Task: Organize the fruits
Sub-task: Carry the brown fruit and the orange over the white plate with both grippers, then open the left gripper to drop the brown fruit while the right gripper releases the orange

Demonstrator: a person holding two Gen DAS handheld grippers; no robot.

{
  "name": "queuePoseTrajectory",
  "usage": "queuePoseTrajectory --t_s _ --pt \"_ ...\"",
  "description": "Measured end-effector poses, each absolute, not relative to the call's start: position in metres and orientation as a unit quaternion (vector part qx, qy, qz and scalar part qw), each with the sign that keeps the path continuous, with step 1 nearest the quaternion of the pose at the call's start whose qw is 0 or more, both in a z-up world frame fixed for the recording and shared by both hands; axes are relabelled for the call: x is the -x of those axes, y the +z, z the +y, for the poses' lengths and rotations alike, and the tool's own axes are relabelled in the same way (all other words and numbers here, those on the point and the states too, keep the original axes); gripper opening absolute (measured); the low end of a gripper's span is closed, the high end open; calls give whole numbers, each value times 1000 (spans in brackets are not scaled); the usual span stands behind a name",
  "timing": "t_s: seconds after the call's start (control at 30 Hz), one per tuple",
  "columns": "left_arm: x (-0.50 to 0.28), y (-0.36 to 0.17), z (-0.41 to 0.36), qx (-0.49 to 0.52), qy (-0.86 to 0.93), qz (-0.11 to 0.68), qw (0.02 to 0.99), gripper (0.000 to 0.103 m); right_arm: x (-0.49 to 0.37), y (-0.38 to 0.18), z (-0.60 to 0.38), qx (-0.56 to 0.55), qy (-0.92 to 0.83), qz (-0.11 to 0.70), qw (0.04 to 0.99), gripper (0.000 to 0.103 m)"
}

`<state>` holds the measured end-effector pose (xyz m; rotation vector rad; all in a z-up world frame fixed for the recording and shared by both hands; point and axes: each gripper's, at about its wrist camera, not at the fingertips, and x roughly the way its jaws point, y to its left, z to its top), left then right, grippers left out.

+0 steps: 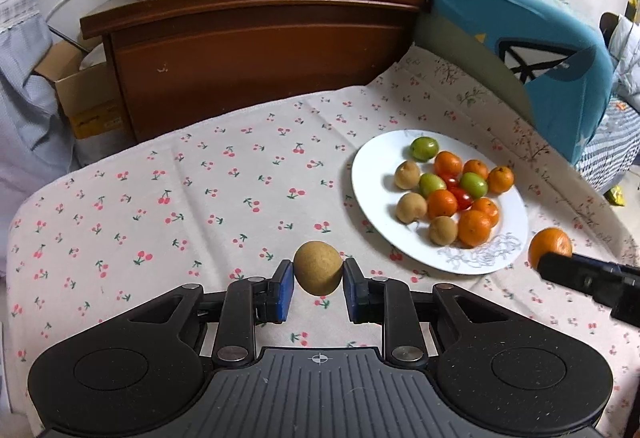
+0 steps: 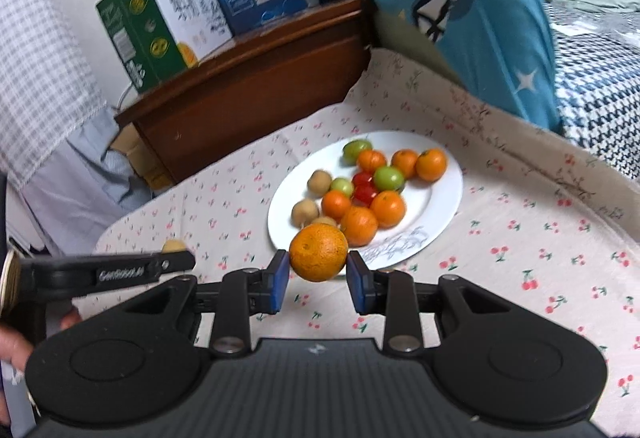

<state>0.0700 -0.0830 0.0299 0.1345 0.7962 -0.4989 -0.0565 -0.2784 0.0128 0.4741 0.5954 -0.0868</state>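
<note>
My left gripper [image 1: 319,274] is clamped on a brown fruit [image 1: 318,267], held clear above the cherry-print cloth [image 1: 200,198], with the white plate [image 1: 376,166] of mixed fruit lying at about two o'clock from it. My right gripper [image 2: 318,265] is clamped on an orange [image 2: 319,252] at the plate's near rim, the heap at twelve o'clock.

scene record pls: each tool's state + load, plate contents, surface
left tool: shut on brown fruit, clear of the cloth
right tool: shut on orange, clear of the cloth
plate: white, holds oranges, green fruits, brown fruits, small red tomatoes
surface: cherry-print cloth
background: wooden headboard, boxes on top
</note>
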Motion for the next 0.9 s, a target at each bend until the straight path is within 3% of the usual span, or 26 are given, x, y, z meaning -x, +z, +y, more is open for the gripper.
queuePoseTrajectory --t_s 0.43,0.9 --pt "-67 62 -106 -48 -264 358 895 24 75 19 -329 -307 -88 261 911 31" --pt "-109 40 -160 -80 -268 374 884 24 24 -3 -349 -336 -112 272 895 31"
